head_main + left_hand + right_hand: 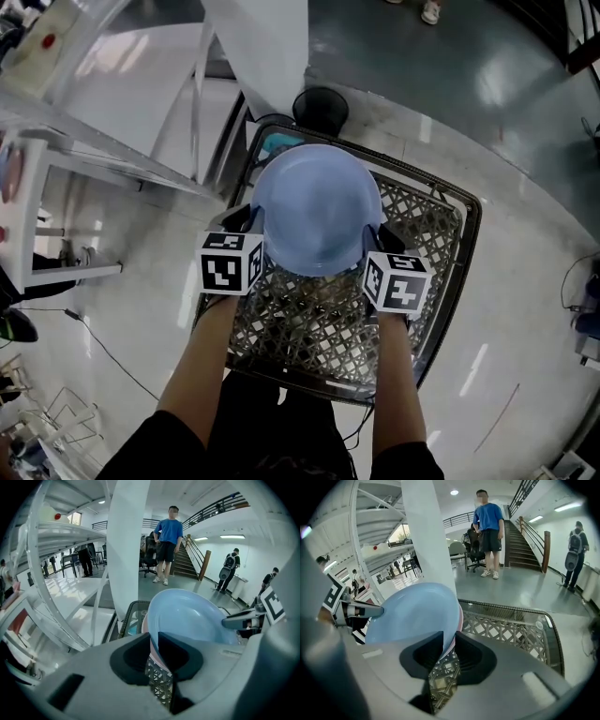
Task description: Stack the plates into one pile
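Woven lattice table (pixel 422 234) lies below the fingers, where left gripper (pixel 154 645) and right gripper (pixel 449 645) each clamp opposite rims of the blue plate (pixel 317 211) and the pink plate (pixel 144 621) nested under it, so uneven hands could tilt both plates out of the pads.

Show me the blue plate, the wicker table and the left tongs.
blue plate (pixel 314 206), head view, middle of its bowl.
wicker table (pixel 422 225), head view, bare lattice top.
left tongs (pixel 153 641), left gripper view, between the tips.
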`<state>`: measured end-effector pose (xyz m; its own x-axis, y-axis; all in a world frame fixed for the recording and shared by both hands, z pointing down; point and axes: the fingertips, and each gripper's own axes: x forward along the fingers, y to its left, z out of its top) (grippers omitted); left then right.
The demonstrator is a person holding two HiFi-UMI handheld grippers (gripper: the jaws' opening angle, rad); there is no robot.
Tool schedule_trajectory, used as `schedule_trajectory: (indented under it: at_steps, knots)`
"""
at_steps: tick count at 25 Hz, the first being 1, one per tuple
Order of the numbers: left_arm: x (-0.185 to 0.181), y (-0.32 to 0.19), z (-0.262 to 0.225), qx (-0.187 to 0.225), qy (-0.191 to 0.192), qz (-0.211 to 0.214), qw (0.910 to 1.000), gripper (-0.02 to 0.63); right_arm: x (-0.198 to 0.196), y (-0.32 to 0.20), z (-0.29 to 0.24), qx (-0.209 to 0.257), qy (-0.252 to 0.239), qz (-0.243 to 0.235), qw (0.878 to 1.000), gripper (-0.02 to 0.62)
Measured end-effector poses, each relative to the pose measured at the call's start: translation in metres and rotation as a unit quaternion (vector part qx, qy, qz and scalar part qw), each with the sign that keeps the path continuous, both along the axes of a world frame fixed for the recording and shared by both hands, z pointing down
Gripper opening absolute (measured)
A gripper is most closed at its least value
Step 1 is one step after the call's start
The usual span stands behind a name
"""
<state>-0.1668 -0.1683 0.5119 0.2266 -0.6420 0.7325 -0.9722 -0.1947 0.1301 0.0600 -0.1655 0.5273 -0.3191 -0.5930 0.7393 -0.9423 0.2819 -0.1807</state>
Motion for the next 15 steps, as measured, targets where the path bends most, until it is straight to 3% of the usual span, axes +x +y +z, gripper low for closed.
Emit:
schedule_trajectory:
  at_steps: [15]
  knots:
    - [0.003,-0.015,0.024,-0.021,-0.001,0.005,0.9998,0.054,0.003,-0.012,0.016,-0.020,0.028,-0.014,0.999,0.097]
